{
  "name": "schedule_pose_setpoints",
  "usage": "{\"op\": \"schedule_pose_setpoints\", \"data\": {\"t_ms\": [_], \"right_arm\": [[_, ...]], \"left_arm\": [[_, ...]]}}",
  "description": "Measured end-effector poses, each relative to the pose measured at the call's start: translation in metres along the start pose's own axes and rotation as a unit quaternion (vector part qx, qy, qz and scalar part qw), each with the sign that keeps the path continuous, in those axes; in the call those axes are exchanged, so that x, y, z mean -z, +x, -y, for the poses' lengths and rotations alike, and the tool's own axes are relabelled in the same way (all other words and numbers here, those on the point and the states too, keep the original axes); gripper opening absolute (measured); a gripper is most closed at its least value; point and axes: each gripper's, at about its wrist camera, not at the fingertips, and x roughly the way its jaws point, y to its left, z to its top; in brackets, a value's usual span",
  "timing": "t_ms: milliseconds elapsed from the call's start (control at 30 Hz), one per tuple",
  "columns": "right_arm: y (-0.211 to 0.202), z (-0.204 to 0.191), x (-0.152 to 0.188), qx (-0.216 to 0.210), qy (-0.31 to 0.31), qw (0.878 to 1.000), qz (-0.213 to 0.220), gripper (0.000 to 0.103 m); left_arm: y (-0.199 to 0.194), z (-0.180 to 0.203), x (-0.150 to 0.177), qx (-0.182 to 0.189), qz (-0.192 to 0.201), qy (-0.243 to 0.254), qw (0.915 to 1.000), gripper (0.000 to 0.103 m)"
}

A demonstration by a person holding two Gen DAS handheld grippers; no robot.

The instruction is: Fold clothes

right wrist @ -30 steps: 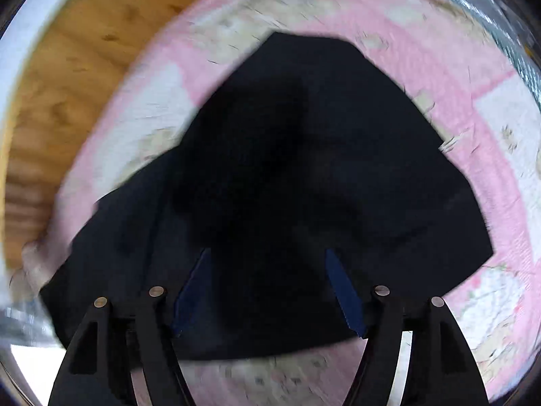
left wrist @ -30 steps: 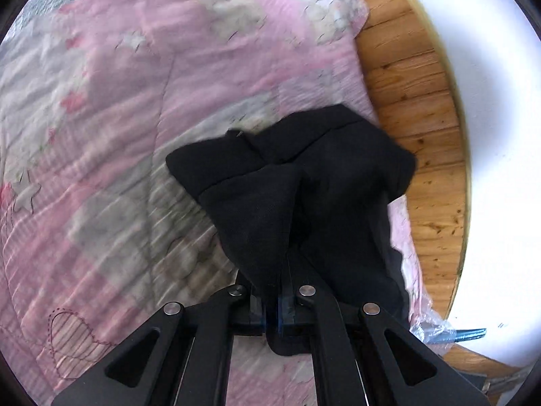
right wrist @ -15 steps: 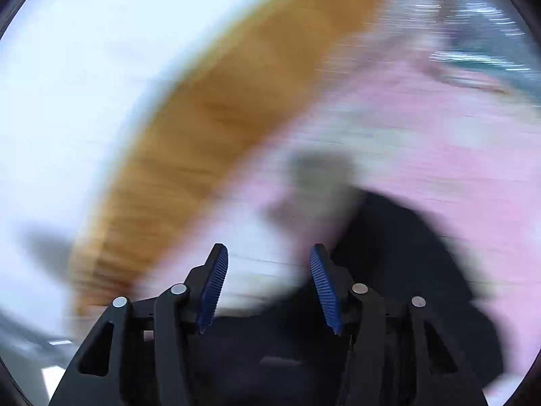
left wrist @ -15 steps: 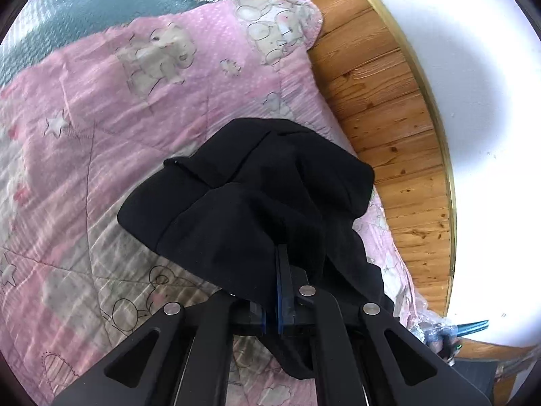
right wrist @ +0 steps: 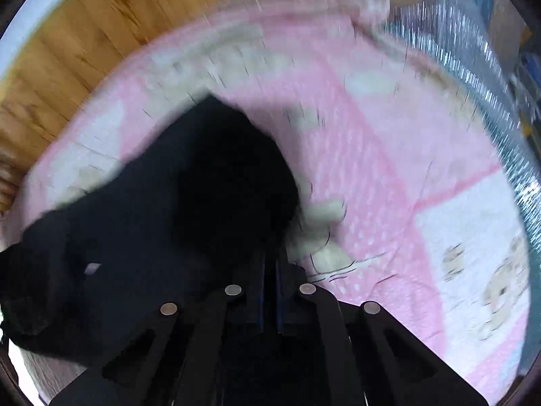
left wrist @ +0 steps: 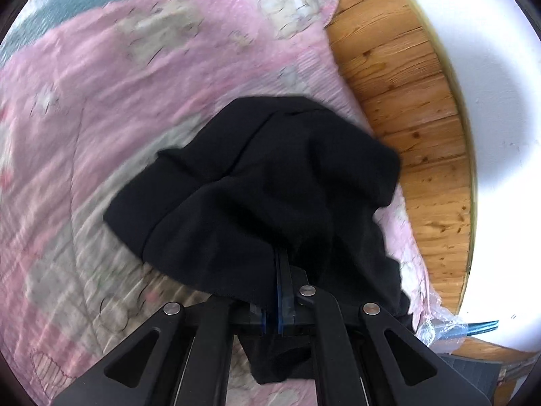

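Right tool [right wrist: 270, 264] has swung back and clamped the black garment [left wrist: 263, 182]; a second ago it was spread. Left tool [left wrist: 281, 270] stays clenched on it. Garment bunched on pink quilt [left wrist: 101, 101], fold barely begun.

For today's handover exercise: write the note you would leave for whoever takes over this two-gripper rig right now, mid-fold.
Left gripper: shut on the black garment.
Right gripper: jaws together at the garment's edge, apparently pinching it; the view is blurred.
The garment lies bunched on the pink quilt, near the edge by the wooden floor.
Done: both grips taken.
Left: spread it flat, fold it, smooth it.
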Motion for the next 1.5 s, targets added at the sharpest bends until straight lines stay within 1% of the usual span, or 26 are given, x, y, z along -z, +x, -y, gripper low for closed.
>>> {"op": "schedule_pose_setpoints", "data": {"t_ms": [67,133,200,267,300,367,433,467,500,567,600,667,700,800,867,900,967,1033,1100,1133,1167,1233,1267,1333,1400,1500], "right_arm": [[-0.049,-0.003,0.000,-0.019,-0.013,0.999,0.047,0.003],[-0.103,-0.013,0.002,-0.049,-0.043,0.992,0.110,0.002],[-0.150,-0.018,0.024,-0.076,-0.084,0.980,0.167,0.002],[-0.175,-0.014,0.065,-0.056,-0.120,0.975,0.181,0.002],[-0.171,-0.011,0.087,-0.034,-0.131,0.976,0.169,0.002],[-0.140,0.010,0.137,0.020,-0.127,0.984,0.122,0.003],[-0.083,0.048,0.185,0.063,-0.042,0.997,0.029,0.004],[-0.064,0.064,0.204,0.073,0.009,0.997,-0.008,0.007],[-0.062,0.071,0.214,0.059,0.058,0.996,-0.014,0.010],[-0.058,0.085,0.235,0.031,0.156,0.987,-0.028,0.012],[-0.056,0.092,0.245,0.017,0.205,0.978,-0.034,0.018],[-0.054,0.103,0.261,-0.015,0.294,0.955,-0.042,0.046],[-0.054,0.102,0.259,-0.040,0.324,0.944,-0.034,0.057],[-0.054,0.095,0.245,-0.097,0.383,0.918,-0.023,0.062],[-0.055,0.086,0.235,-0.097,0.391,0.915,-0.018,0.067],[-0.054,0.079,0.232,-0.084,0.388,0.918,-0.025,0.071],[-0.037,0.062,0.228,-0.041,0.375,0.924,-0.056,0.072],[-0.020,0.053,0.225,-0.013,0.356,0.931,-0.084,0.069],[-0.012,0.045,0.217,-0.013,0.334,0.938,-0.087,0.017],[-0.015,0.042,0.211,-0.009,0.323,0.943,-0.077,0.005],[-0.021,0.039,0.204,-0.007,0.312,0.948,-0.063,0.005],[-0.054,0.034,0.191,-0.017,0.297,0.955,-0.013,0.004],[-0.074,0.033,0.188,-0.028,0.292,0.956,0.012,0.004],[-0.104,0.035,0.192,-0.033,0.281,0.958,0.039,0.004],[-0.110,0.041,0.202,-0.018,0.271,0.962,0.034,0.004],[-0.083,0.061,0.245,0.035,0.263,0.964,-0.023,0.005]], "left_arm": [[-0.011,0.009,-0.006,0.016,0.012,0.003,0.9998,0.003],[-0.029,0.017,-0.010,0.035,0.027,0.008,0.9990,0.003],[-0.049,0.016,-0.006,0.047,0.037,0.015,0.9981,0.003],[-0.063,0.004,0.003,0.045,0.034,0.019,0.9982,0.003],[-0.065,-0.008,0.011,0.035,0.025,0.018,0.9989,0.003],[-0.060,-0.036,0.028,0.008,-0.001,0.014,0.9999,0.003],[-0.047,-0.073,0.046,-0.029,-0.036,-0.001,0.9989,0.003],[-0.041,-0.088,0.053,-0.041,-0.047,-0.013,0.9980,0.003],[-0.035,-0.101,0.059,-0.051,-0.055,-0.025,0.9969,0.003],[-0.029,-0.110,0.066,-0.054,-0.057,-0.034,0.9964,0.003],[-0.027,-0.110,0.066,-0.052,-0.056,-0.033,0.9965,0.003],[-0.022,-0.107,0.065,-0.046,-0.055,-0.029,0.9970,0.003],[-0.021,-0.105,0.063,-0.044,-0.054,-0.027,0.9972,0.003],[-0.018,-0.095,0.057,-0.035,-0.053,-0.019,0.9978,0.003],[-0.017,-0.089,0.056,-0.030,-0.055,-0.012,0.9980,0.003],[-0.016,-0.086,0.056,-0.028,-0.056,-0.009,0.9980,0.003],[-0.015,-0.082,0.058,-0.027,-0.060,-0.001,0.9978,0.003],[-0.013,-0.079,0.059,-0.031,-0.064,0.003,0.9975,0.003],[-0.023,-0.068,0.054,-0.015,-0.048,0.008,0.9987,0.003],[-0.029,-0.062,0.051,-0.006,-0.039,0.010,0.9992,0.003],[-0.034,-0.056,0.049,0.003,-0.030,0.013,0.9995,0.003],[-0.049,-0.044,0.043,0.022,-0.012,0.020,0.9995,0.003],[-0.060,-0.038,0.040,0.035,-0.006,0.025,0.9990,0.003],[-0.082,-0.032,0.039,0.055,-0.003,0.039,0.9977,0.003],[-0.090,-0.041,0.045,0.046,-0.017,0.052,0.9974,0.003],[-0.081,-0.071,0.061,0.012,-0.060,0.059,0.9964,0.003]]}}
